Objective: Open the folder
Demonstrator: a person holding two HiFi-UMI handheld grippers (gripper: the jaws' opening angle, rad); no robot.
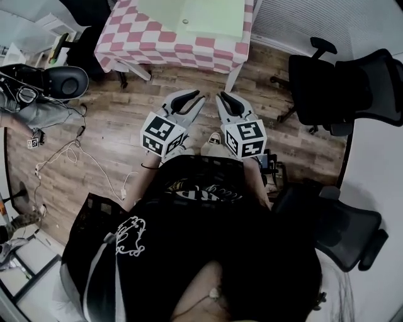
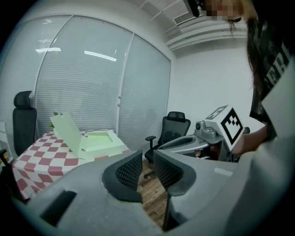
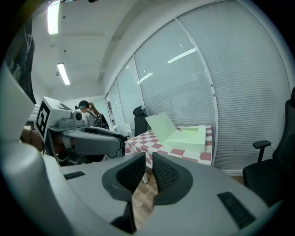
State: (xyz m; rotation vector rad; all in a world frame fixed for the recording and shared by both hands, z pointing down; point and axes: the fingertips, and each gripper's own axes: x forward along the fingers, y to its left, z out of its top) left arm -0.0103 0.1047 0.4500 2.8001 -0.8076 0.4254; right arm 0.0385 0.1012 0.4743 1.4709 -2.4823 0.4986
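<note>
The pale green folder lies on the table with the pink-and-white checked cloth, its cover flap standing up open over the flat part. Both grippers hover side by side over the wooden floor, well short of the table. The left gripper has its ribbed pads almost together with nothing between them. The right gripper is likewise shut and empty. Each gripper shows in the other's view, the right one and the left one.
Black office chairs stand at the right and near right. Cables trail over the floor at the left, next to another chair and a seated person's legs. Blinds cover the windows behind the table.
</note>
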